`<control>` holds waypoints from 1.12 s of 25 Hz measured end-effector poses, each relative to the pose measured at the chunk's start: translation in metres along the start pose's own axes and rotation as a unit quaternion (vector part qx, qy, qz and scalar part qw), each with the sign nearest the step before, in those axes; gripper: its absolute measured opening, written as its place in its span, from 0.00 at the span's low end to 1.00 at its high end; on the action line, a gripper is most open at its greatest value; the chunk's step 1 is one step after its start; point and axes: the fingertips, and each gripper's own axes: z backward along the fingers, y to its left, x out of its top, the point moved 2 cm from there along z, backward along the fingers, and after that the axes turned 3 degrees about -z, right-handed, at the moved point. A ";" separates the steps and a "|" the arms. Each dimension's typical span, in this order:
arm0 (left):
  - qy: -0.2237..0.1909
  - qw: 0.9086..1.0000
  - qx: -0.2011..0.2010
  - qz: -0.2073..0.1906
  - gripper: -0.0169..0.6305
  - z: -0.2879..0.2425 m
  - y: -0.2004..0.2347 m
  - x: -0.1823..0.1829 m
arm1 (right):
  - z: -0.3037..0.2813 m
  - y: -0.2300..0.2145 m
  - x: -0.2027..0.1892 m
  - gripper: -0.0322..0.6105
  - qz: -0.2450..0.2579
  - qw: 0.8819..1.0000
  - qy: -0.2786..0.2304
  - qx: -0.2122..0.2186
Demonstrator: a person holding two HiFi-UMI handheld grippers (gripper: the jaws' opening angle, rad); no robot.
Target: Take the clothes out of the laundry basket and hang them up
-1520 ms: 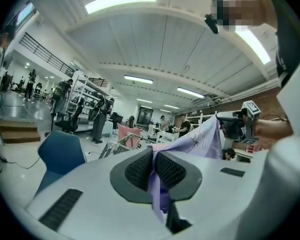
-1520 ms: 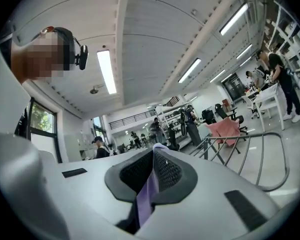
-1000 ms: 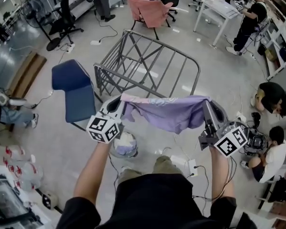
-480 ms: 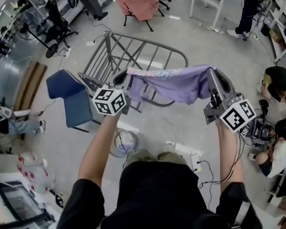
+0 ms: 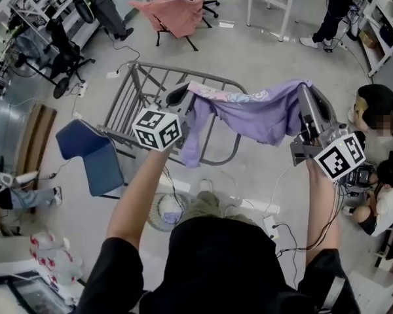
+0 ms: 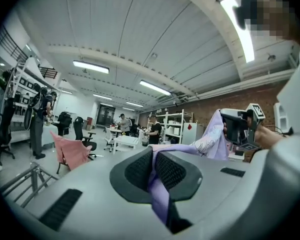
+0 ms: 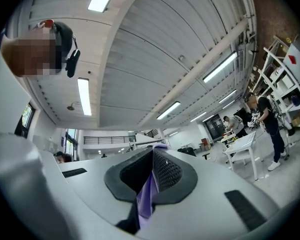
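A purple garment [image 5: 249, 113] hangs stretched between the two grippers in the middle of the head view, above the grey drying rack [image 5: 139, 90]. The left gripper [image 5: 181, 95] has its jaws clamped tight on one edge of the cloth. The right gripper [image 5: 306, 93], toward the right of the frame, pinches the other edge the same way. The laundry basket [image 5: 158, 208] sits on the floor below centre — partly hidden by the person's head.

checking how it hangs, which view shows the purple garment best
The head view: the purple garment shows almost whole, stretched between the left gripper and the right gripper. The left gripper view shows a pinched strip and the far end; the right gripper view only a pinched strip.
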 end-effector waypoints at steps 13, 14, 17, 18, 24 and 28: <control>-0.028 0.998 -0.063 0.003 0.04 -0.067 0.029 0.037 | -0.056 -0.015 0.037 0.06 0.029 0.998 -0.029 -0.043; -0.027 0.997 -0.066 0.002 0.04 -0.070 0.029 0.037 | -0.058 -0.017 0.037 0.06 0.028 0.998 -0.030 -0.044; -0.014 0.997 -0.072 0.015 0.04 -0.075 0.034 0.025 | -0.066 -0.021 0.032 0.06 0.029 0.998 -0.026 -0.052; -0.008 0.997 -0.072 0.030 0.04 -0.075 0.038 0.016 | -0.069 -0.022 0.028 0.06 0.030 0.998 -0.022 -0.054; 0.042 0.991 -0.049 0.115 0.04 -0.069 0.063 -0.055 | -0.091 -0.038 -0.016 0.06 0.017 0.997 0.011 -0.072; 0.066 0.987 -0.047 0.141 0.04 -0.064 0.071 -0.095 | -0.109 -0.051 -0.047 0.06 0.004 0.996 0.034 -0.081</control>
